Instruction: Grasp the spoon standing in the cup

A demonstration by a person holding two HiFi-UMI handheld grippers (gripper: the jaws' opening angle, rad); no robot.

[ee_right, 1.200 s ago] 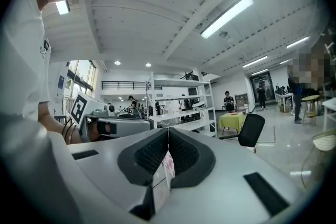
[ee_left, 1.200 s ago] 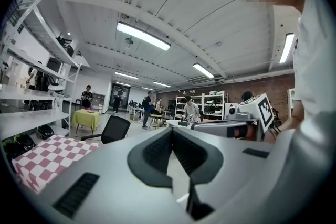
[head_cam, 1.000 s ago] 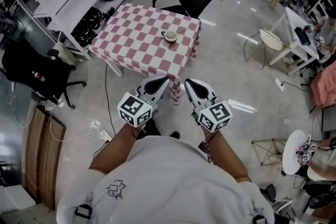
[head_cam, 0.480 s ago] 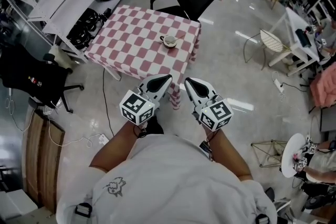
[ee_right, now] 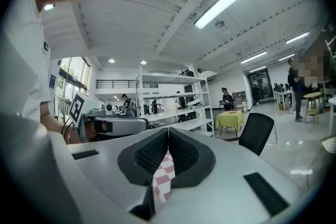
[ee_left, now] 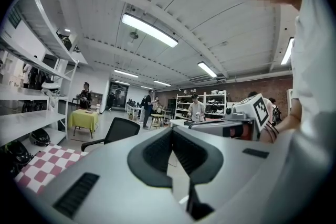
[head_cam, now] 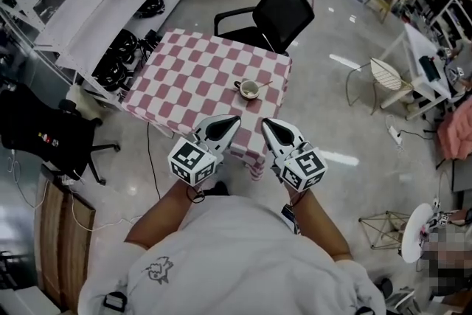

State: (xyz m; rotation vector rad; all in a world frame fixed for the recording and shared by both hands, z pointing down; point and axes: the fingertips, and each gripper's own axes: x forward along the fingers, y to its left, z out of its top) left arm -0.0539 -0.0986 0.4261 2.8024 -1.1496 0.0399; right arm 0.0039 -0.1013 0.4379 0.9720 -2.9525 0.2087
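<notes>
A small cup [head_cam: 248,89] with a spoon [head_cam: 257,85] leaning in it stands near the right edge of a table with a pink-and-white checked cloth [head_cam: 199,81], in the head view. My left gripper [head_cam: 230,119] and right gripper [head_cam: 267,123] are held side by side close to my chest, short of the table's near edge, well away from the cup. Both have their jaws shut with nothing between them. In the right gripper view the checked cloth [ee_right: 164,178] shows through the gap below the jaws. The left gripper view shows a corner of the cloth [ee_left: 41,162].
A black office chair [head_cam: 276,9] stands at the table's far side. White shelving [head_cam: 96,4] runs along the left, another black chair [head_cam: 44,125] sits at the left, and white tables and chairs [head_cam: 402,77] fill the right. Several people stand in the background.
The table and cup have come nearer and shifted slightly right in the head view as I step forward. Both grippers stay shut and level in front of me.
</notes>
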